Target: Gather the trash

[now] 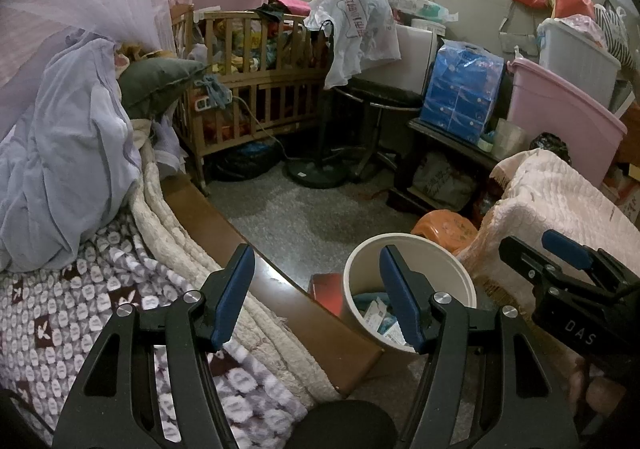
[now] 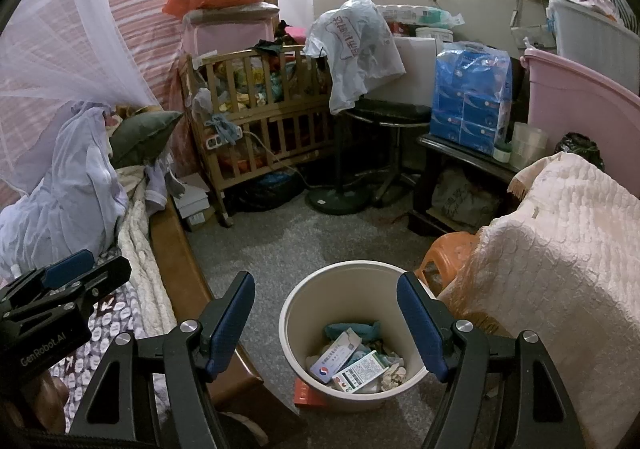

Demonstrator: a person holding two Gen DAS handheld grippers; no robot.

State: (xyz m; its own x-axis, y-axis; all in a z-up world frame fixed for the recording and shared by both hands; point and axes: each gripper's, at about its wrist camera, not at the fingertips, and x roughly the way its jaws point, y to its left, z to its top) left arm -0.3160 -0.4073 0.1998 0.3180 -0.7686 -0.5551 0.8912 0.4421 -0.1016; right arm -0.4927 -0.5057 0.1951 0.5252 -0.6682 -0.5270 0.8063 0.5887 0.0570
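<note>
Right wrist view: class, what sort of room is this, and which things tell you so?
Most likely a cluttered bedroom used for storage: a bed with a patterned blanket, a wooden crib, and a mosquito net.

Both wrist views look forward and slightly down, side by side, sharing the near bin (image 1: 408, 249) (image 2: 352, 277) and distant crib (image 1: 256, 77) (image 2: 264, 109).

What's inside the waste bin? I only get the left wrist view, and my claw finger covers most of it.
Observer: The right wrist view shows the waste bin holding small cartons, crumpled paper and something teal.
Operator: Is the right claw carrying anything?
Observer: No. The right claw is open and empty, aimed at the bin.
</note>
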